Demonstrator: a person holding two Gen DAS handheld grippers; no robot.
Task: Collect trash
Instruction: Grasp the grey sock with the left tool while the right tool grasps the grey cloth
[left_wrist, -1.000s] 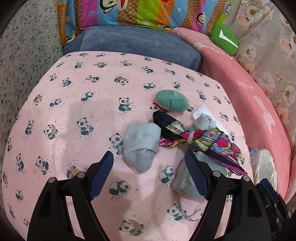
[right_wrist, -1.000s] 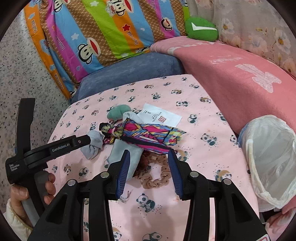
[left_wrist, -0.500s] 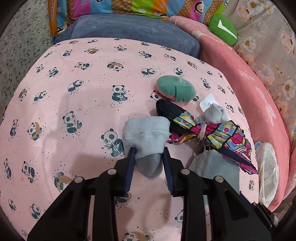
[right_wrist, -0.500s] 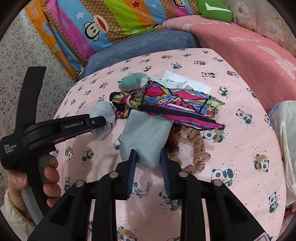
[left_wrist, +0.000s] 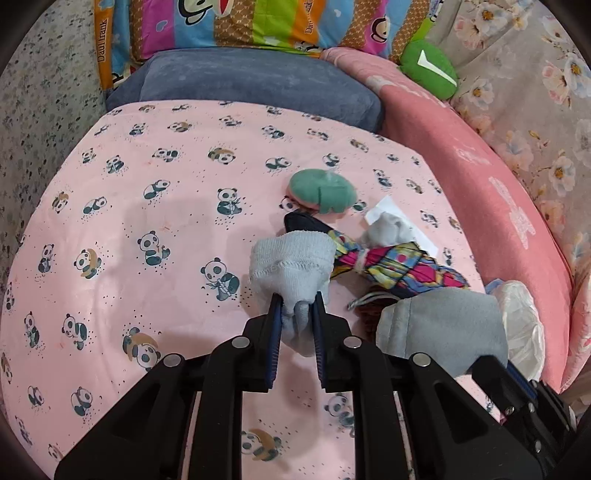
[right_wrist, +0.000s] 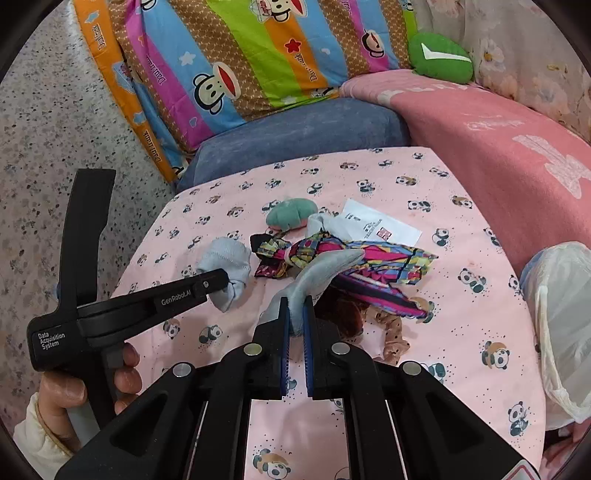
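Observation:
My left gripper has its jaws closing on the toe end of a light blue sock, and the pads press on it. In the right wrist view the same sock hangs from that gripper just above the panda sheet. The jaws of my right gripper are closing on a grey sock, pinched at one end and lifted. A white plastic bag hangs open at the bed's right edge. A white paper slip lies behind a folded colourful umbrella.
A green and pink round pad lies beyond the umbrella, and a brown scrunchie lies beside it. A blue cushion, a striped pillow and a pink blanket border the bed. A hand grips the left tool.
Both grippers went from open to closed, the left on the light blue sock, the right on the grey sock. Both socks have come up off the sheet.

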